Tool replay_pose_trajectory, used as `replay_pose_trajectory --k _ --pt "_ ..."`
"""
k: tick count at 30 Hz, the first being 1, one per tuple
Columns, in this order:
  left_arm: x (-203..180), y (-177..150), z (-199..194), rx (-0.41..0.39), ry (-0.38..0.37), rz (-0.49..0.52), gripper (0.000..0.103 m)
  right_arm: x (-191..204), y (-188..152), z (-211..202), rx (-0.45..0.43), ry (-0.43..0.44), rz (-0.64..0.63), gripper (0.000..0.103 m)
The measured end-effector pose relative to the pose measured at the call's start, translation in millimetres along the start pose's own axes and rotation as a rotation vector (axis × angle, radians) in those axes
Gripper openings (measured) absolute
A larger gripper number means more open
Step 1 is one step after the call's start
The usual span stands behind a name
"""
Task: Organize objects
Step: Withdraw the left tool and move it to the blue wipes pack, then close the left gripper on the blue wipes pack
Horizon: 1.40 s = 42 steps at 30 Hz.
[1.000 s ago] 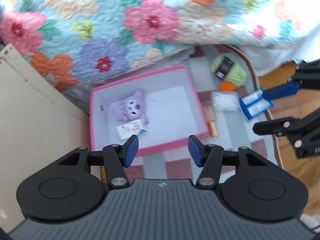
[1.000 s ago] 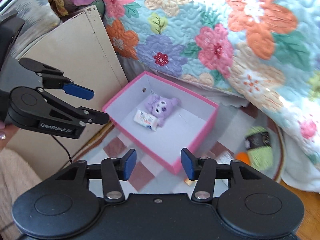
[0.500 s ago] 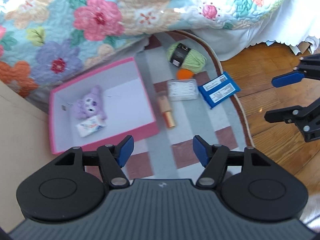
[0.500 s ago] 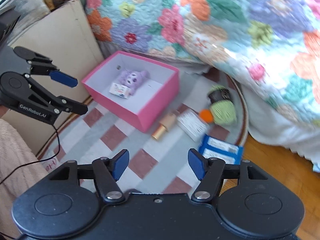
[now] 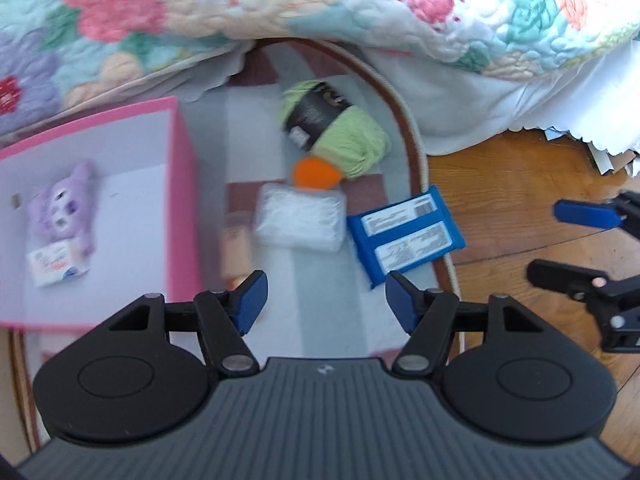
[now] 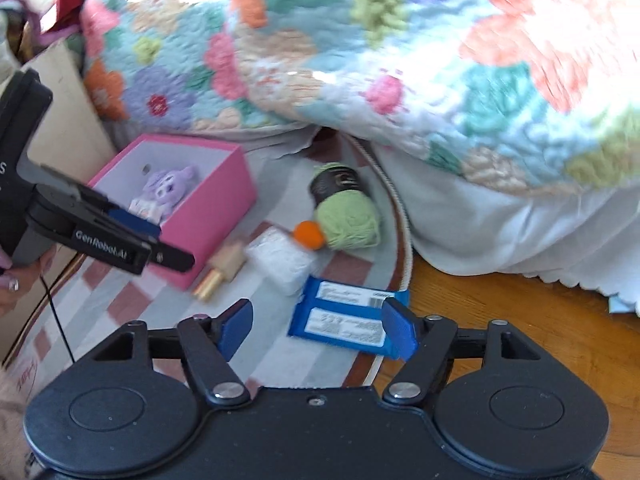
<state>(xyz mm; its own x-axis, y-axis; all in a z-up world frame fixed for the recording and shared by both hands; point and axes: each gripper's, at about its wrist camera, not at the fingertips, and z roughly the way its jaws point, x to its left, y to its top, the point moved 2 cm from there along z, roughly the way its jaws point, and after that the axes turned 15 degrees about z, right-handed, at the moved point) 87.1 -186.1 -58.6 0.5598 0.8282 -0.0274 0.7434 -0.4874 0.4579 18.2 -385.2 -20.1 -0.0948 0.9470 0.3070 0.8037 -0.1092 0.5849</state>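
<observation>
A pink box point(image 5: 182, 184) point(image 6: 216, 200) holds a purple plush point(image 5: 66, 208) and a small white packet point(image 5: 56, 266). On the rug to its right lie green yarn point(image 5: 344, 132) point(image 6: 348, 216), an orange ball point(image 5: 314, 174), a clear white pack point(image 5: 298, 216) point(image 6: 280, 260), a blue packet point(image 5: 404, 236) point(image 6: 344, 322) and a tan-and-gold tube point(image 6: 220, 272). My left gripper point(image 5: 326, 300) point(image 6: 160, 240) hangs open and empty above the rug near the white pack. The right gripper point(image 6: 318, 330) point(image 5: 572, 244) is over the blue packet; its jaws are opening, holding nothing.
A floral quilt point(image 6: 360, 60) hangs over the bed edge behind the items. The rug's curved border point(image 5: 420, 168) meets wood floor point(image 5: 520, 208) on the right. A beige panel point(image 6: 60, 92) stands left of the box. A hand point(image 6: 16, 280) holds the left gripper.
Both grippers have dropped and swung right, from over the pink box to over the loose items on the rug. Both pairs of jaws stand wider than before.
</observation>
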Motion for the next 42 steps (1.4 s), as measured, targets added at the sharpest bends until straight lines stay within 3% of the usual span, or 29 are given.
replay_pose_trajectory --k 5,15,18,25,29,31,35,36,37,38,39,42 --pt "-13.7 8.2 43.1 -0.016 -0.006 -0.027 0.064 -37.9 -10.0 38.1 -0.021 0.007 0.049 0.076" --pt "-19.9 1.6 102.3 -0.038 -0.014 -0.142 0.062 -77.3 -21.3 96.1 0.055 0.033 0.132 0.066" --pt "-21.6 -1.2 113.7 -0.044 -0.072 -0.188 0.058 -79.0 -19.0 106.0 0.1 0.037 0.145 0.062" --pt "-36.6 -8.2 127.0 -0.045 -0.07 -0.114 0.056 -70.2 -14.1 121.7 0.164 -0.001 0.102 0.056" --pt "-27.3 -16.7 139.2 -0.045 -0.036 -0.135 0.056 -66.1 -13.2 133.5 0.156 -0.043 0.116 0.056" --pt "-23.3 -16.7 140.9 -0.079 -0.047 -0.14 0.057 -66.2 -12.2 140.9 0.153 -0.077 0.132 0.056" --pt "-21.6 -11.5 143.2 -0.074 -0.058 -0.13 0.056 -71.7 -9.4 155.6 0.177 -0.145 0.171 0.056" --pt "-21.8 -11.1 143.2 -0.078 -0.06 -0.128 0.054 -73.5 -9.4 158.5 0.19 -0.145 0.187 0.056" --pt "-21.9 -11.1 143.7 -0.08 -0.066 -0.129 0.046 -75.3 -9.6 160.1 0.198 -0.14 0.206 0.051" --pt "-22.4 -11.0 143.7 -0.083 -0.079 -0.126 0.023 -76.7 -9.1 160.3 0.201 -0.13 0.225 0.048" --pt "-21.8 -11.6 143.9 -0.084 -0.128 -0.15 0.023 -76.7 -8.6 159.8 0.203 -0.116 0.243 0.041" --pt "-21.6 -11.6 145.1 -0.07 -0.131 -0.172 0.023 -71.2 -9.4 157.3 0.188 -0.146 0.243 0.036"
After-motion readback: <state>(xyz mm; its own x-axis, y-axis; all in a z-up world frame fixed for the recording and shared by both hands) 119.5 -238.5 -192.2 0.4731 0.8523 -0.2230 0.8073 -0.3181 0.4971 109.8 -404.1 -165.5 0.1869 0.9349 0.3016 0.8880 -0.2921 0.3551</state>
